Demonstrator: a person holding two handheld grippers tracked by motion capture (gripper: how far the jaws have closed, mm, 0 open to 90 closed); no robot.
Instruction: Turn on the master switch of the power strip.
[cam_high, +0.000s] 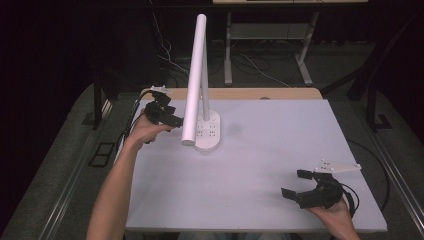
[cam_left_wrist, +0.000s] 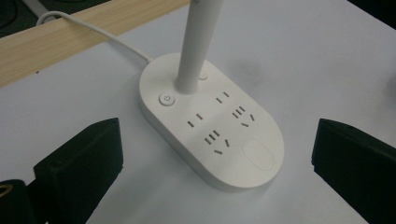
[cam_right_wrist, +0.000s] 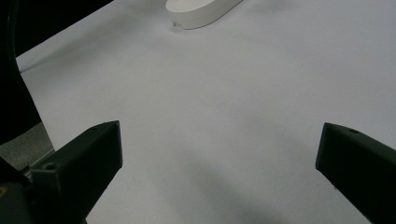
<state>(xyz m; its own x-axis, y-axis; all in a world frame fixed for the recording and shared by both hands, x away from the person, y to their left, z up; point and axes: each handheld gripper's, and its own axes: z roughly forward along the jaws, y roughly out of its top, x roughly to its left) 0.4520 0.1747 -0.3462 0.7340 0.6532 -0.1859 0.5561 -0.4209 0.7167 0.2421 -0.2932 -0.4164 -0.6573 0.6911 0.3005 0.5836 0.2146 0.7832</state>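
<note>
A white desk lamp stands at the back left of the white table (cam_high: 260, 165). Its oval base (cam_high: 207, 131) carries sockets, and a long tube head (cam_high: 195, 75) leans forward over it. My left gripper (cam_high: 172, 112) is open just left of the base. In the left gripper view the base (cam_left_wrist: 210, 126) lies between and beyond the spread jaws (cam_left_wrist: 217, 128), showing a round power button (cam_left_wrist: 167, 99), an upright stem (cam_left_wrist: 198, 42) and an oval pad (cam_left_wrist: 258, 154). My right gripper (cam_high: 296, 183) hangs open and empty at the front right, (cam_right_wrist: 219, 128), with the base's end (cam_right_wrist: 201, 11) far ahead.
A white cable (cam_left_wrist: 93, 28) runs from the base over the wooden back edge (cam_high: 240, 93) of the table. Dark floor, cables and desk legs (cam_high: 227, 50) lie behind. Bare white tabletop spreads between the lamp and my right gripper.
</note>
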